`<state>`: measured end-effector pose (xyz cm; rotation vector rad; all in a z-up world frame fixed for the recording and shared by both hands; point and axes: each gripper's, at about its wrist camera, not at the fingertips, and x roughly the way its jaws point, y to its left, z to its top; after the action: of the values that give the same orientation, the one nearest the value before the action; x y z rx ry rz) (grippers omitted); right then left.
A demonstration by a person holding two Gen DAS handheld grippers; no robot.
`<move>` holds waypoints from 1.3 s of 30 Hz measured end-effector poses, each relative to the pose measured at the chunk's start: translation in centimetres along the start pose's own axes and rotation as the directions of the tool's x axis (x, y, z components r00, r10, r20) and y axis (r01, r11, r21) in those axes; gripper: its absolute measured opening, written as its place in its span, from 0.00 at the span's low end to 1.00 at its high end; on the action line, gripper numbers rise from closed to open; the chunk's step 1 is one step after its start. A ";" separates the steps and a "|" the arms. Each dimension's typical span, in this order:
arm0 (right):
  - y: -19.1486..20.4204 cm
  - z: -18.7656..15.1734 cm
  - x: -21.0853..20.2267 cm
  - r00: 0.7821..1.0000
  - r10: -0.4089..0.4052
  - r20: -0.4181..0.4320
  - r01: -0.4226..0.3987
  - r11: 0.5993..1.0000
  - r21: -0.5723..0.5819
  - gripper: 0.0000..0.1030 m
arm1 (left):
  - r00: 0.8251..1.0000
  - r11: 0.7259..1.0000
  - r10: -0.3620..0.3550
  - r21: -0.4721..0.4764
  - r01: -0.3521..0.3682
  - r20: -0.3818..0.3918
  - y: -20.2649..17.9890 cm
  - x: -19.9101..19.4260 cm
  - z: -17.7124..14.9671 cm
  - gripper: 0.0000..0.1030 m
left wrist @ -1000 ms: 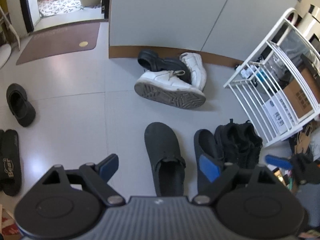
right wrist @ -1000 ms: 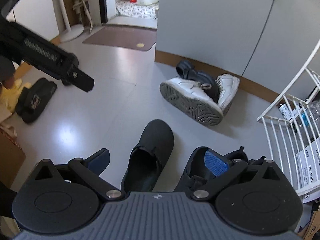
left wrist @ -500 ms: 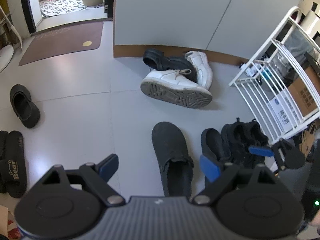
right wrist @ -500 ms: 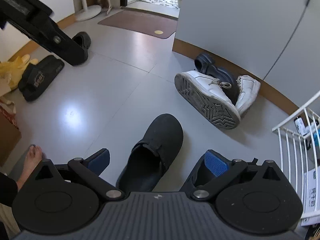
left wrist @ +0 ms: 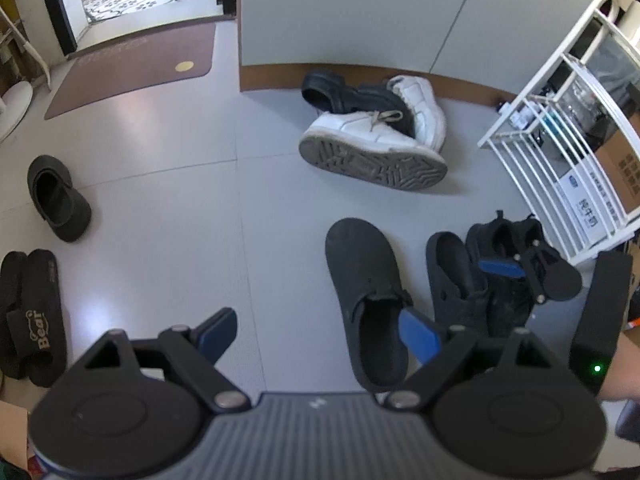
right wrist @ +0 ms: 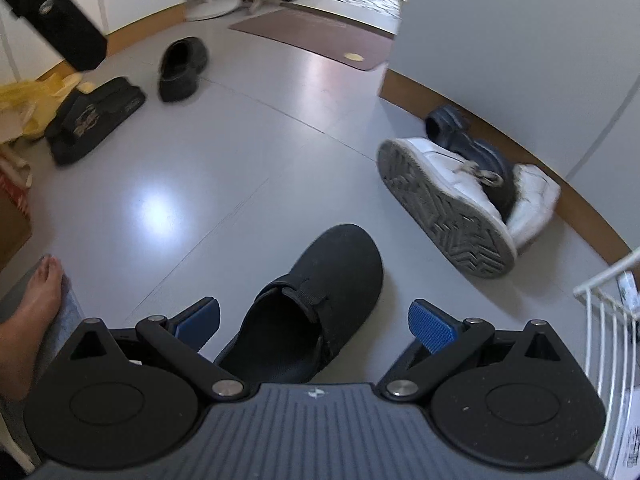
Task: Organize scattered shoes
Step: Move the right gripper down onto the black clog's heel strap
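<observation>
Clog (right wrist: 320, 308) on floor straight ahead of right hand-held gripper (right wrist: 314, 322), heel toward it, toe pointing away-right. Right nearer, fingers spread, empty. Left hand-held gripper (left wrist: 320, 334) also spread, empty; clog off its right finger.

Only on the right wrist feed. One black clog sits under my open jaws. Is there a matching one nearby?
Observer: Yes. The left wrist view shows a second black clog on the floor just right of the black clog you see.
Operator: Anything beyond that?
Observer: Black sneakers lie right beside the second clog, at the foot of the white rack.
Operator: Left gripper state?
Observer: The left gripper has its jaws open and holds nothing.
</observation>
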<state>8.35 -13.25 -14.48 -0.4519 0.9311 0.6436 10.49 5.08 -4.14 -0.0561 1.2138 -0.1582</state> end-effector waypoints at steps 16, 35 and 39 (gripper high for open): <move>-1.8 -4.7 3.4 0.993 0.110 0.032 -0.112 0.992 0.055 1.00 | 0.995 0.998 0.050 0.052 -0.046 -0.089 -2.4 4.6 -0.3 0.87; -2.1 -8.8 9.1 0.989 0.144 -0.017 -0.139 0.977 0.160 0.66 | 0.988 0.998 0.066 0.034 -0.061 -0.143 -2.8 8.0 1.3 0.87; -1.8 -9.6 10.6 0.992 0.106 -0.068 -0.094 0.983 0.156 0.52 | 0.988 0.998 0.055 0.037 -0.050 -0.146 -3.2 8.0 1.2 0.87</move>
<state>8.52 -17.15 -28.36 -0.2958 1.0721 0.6443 14.07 0.67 -10.73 0.0170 1.3584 -0.1387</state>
